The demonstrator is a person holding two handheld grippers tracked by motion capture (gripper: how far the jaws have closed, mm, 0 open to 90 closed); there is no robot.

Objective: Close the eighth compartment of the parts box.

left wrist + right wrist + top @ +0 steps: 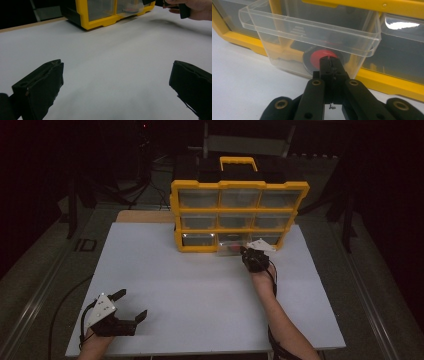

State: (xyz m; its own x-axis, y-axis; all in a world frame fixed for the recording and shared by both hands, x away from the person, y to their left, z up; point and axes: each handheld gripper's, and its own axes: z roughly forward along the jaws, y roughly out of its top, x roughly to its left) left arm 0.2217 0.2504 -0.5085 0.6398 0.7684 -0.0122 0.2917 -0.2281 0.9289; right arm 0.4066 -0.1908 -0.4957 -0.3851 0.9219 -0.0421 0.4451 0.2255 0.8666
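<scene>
A yellow organiser [239, 184] with clear drawers stands upright at the back of the white board [200, 285]. Its bottom middle drawer [230, 248] is pulled out; in the right gripper view this clear drawer [287, 45] holds a round red and black thing [318, 56]. My right gripper [248, 254] is at the drawer's front, and my right gripper [329, 60] has its jaws shut together against the clear front wall. I cannot tell whether they pinch anything. My left gripper [133, 304] rests at the board's near left corner, and the left gripper [116, 67] is open over bare board.
The organiser [100, 23] has a yellow carry handle [239, 162] on top. A hand [195, 10] holding the right gripper shows far off in the left gripper view. The board's left, front and right edges drop to a dark surface.
</scene>
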